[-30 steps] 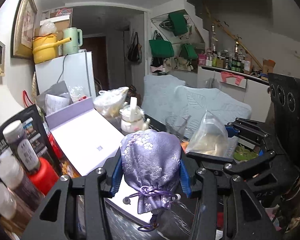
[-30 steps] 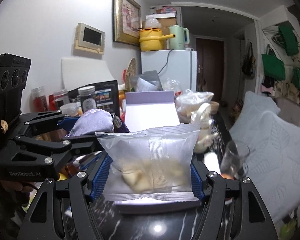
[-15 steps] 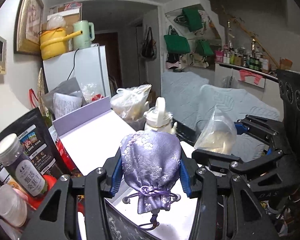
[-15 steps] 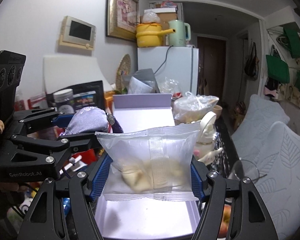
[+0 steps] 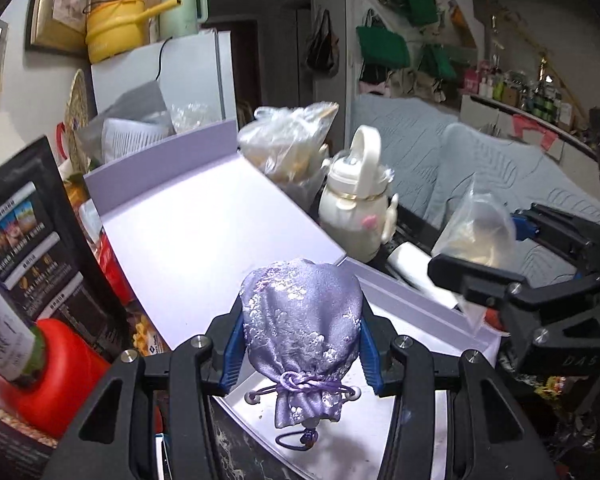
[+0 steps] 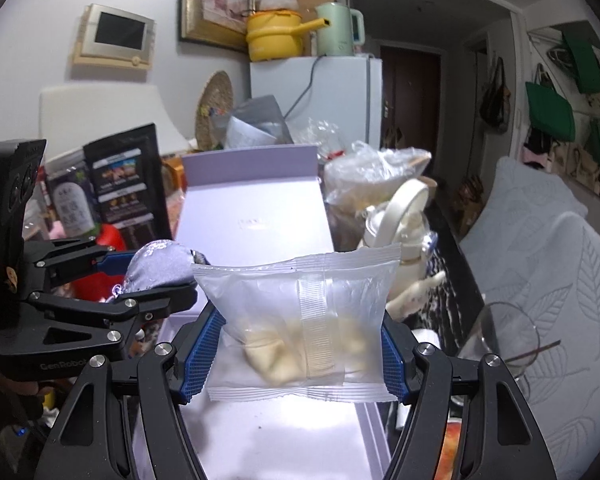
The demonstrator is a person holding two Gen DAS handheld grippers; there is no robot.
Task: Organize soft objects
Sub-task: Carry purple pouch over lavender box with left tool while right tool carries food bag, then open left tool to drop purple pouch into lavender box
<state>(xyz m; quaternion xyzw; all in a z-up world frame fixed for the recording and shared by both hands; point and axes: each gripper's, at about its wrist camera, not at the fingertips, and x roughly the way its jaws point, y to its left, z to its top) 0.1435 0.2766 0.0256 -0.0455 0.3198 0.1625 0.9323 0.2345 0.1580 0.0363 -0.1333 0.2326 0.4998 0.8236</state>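
Observation:
A lavender brocade drawstring pouch [image 5: 300, 308] sits between the blue pads of my left gripper [image 5: 300, 342], which is shut on it; its cords hang down at the front. My right gripper [image 6: 302, 360] is shut on a clear plastic packet [image 6: 300, 312] with pale pieces inside. Both hang over the white inside of an open lavender box [image 5: 204, 240], whose lid stands up at the far end. In the right wrist view the left gripper [image 6: 148, 276] and the pouch [image 6: 160, 264] are at the left. In the left wrist view the right gripper [image 5: 500, 248] and the packet [image 5: 480, 236] are at the right.
A white lidded jug [image 5: 356, 208] and a full plastic bag [image 5: 292, 148] stand right of the box. A black snack bag [image 5: 32, 248] and a red-capped bottle [image 5: 56, 368] crowd its left side. A glass [image 6: 500, 344] stands at the near right, with grey cushions [image 6: 540, 248] beyond.
Both grippers have moved forward and lower over the open box, which now fills more of each view. Each still holds its object as before.

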